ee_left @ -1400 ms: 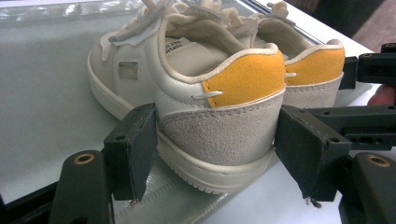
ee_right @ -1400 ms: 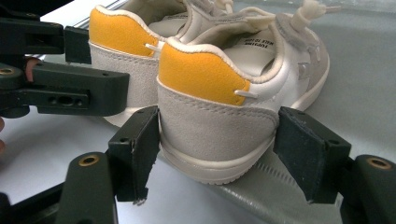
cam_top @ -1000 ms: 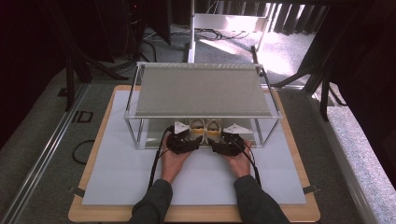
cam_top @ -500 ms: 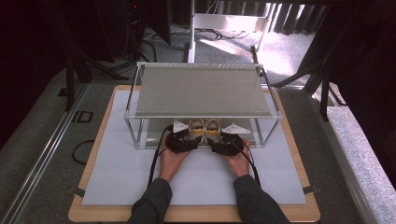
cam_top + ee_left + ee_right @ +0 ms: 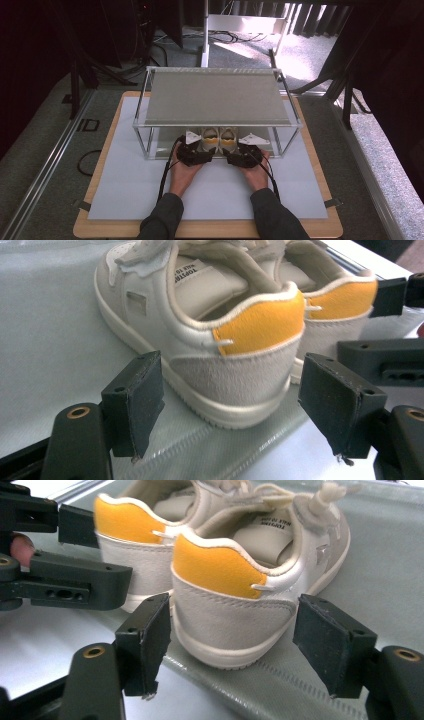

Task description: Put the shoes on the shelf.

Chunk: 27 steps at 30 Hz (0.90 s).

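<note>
Straddling each heel, the left tongs (image 5: 227,405) and right tongs (image 5: 230,647) stand spread, gripping nothing. The left shoe (image 5: 210,335) and right shoe (image 5: 240,575) sit just ahead on the lower shelf (image 5: 165,145). Closing on soft heel suede risks slipping; the inner jaws, crowded together, could collide.

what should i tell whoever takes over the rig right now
Left gripper: open, jaws either side of the left shoe's heel, not touching.
Right gripper: open, jaws astride the right shoe's heel, not clamped.
Both shoes stand side by side on the lower level of the rack, heels toward the person.
Done: both grippers lined up.
Left: probably close on each heel and draw the shoes out.
</note>
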Tool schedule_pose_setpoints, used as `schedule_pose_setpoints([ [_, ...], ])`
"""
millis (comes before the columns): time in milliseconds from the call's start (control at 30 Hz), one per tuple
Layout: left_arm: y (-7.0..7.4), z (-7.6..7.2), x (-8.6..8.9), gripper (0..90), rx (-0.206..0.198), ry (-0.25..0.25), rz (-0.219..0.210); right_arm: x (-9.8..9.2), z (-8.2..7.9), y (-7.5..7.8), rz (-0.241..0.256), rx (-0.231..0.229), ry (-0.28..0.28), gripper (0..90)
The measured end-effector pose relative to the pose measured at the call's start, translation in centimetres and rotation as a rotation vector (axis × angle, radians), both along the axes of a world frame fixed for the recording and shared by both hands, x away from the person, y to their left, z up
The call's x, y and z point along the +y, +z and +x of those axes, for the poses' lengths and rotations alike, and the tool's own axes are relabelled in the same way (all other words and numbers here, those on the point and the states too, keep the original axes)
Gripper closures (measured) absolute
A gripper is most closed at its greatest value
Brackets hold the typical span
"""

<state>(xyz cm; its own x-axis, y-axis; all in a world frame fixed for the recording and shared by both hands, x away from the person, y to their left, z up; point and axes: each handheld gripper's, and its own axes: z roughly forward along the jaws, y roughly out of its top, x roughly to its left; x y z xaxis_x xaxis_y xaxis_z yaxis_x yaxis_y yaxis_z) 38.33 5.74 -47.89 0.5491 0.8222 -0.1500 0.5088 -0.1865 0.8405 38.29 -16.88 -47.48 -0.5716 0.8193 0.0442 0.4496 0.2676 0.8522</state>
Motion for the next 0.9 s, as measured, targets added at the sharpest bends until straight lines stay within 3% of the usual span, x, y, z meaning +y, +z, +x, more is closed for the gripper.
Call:
schedule_pose_setpoints([
  [133,0.3,-0.7,0.5,25.7,-0.012,-0.006,0.010,-0.5,-1.0,0.6,-0.004,-0.014,-0.001,30.5],
  [400,0.7,-3.9,2.7,26.0,-0.028,-0.031,-0.006,-1.9,-3.3,1.1,-0.034,-0.014,0.014,32.0],
  [567,0.7,-4.4,3.6,26.1,-0.006,-0.027,-0.026,-2.8,-4.3,1.1,-0.043,-0.013,0.012,31.9],
  [600,0.8,-5.2,4.2,26.1,-0.004,-0.028,-0.005,-3.4,-4.7,1.1,-0.049,-0.012,0.003,32.2],
  [767,0.6,-5.9,5.0,26.0,-0.007,-0.032,0.018,-4.6,-5.5,1.1,-0.066,-0.017,-0.012,32.5],
  [800,0.3,-6.6,5.8,26.1,-0.004,-0.022,0.037,-5.4,-5.7,1.0,-0.065,-0.015,-0.022,32.5],
  [900,0.2,-7.1,6.5,26.1,0.000,-0.018,0.030,-6.4,-6.1,0.9,-0.050,-0.012,-0.045,32.5],
])
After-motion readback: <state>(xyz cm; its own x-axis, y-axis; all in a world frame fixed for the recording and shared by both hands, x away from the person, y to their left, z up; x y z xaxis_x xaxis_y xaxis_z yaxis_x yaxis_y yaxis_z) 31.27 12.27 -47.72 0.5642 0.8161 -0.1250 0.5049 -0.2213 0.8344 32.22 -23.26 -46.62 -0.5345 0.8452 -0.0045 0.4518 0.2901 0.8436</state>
